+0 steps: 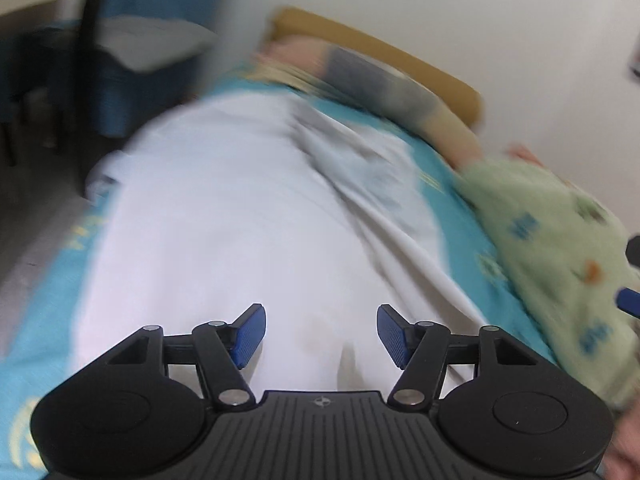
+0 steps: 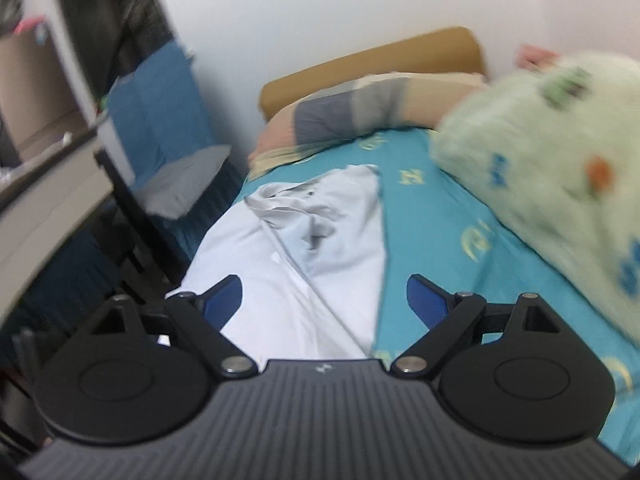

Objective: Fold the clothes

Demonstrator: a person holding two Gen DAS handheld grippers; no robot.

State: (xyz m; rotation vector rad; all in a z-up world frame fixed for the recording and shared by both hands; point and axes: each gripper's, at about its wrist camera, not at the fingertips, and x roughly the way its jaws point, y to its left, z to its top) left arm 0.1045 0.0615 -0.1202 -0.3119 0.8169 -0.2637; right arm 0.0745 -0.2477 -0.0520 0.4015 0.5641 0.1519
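1. Nearest the left wrist camera, the left gripper [image 1: 321,335] hangs over the white garment [image 1: 248,216] with its blue pads [image 1: 251,334] apart and nothing between them; it is released, gripping no cloth.
2. The right gripper [image 2: 325,305] is likewise spread wide and empty; its left finger sits over the white cloth and its right over the turquoise bedsheet [image 2: 432,216].
3. The garment lies spread along the bed, most of it flat; a long ridge of folded cloth runs diagonally across it, and the far end by the striped pillow [image 2: 348,112] is rumpled, with what looks like a collar, though blur leaves that uncertain.
4. A green patterned quilt [image 2: 552,152] is heaped just beside the garment on the right.
5. Judged from its drape and creases, the cloth is thin, light and limp; it should slide easily on the sheet and sag between two grips.
6. A hold on the near hem corners or along the side edges seems best; a pinch mid-panel would only bunch it.
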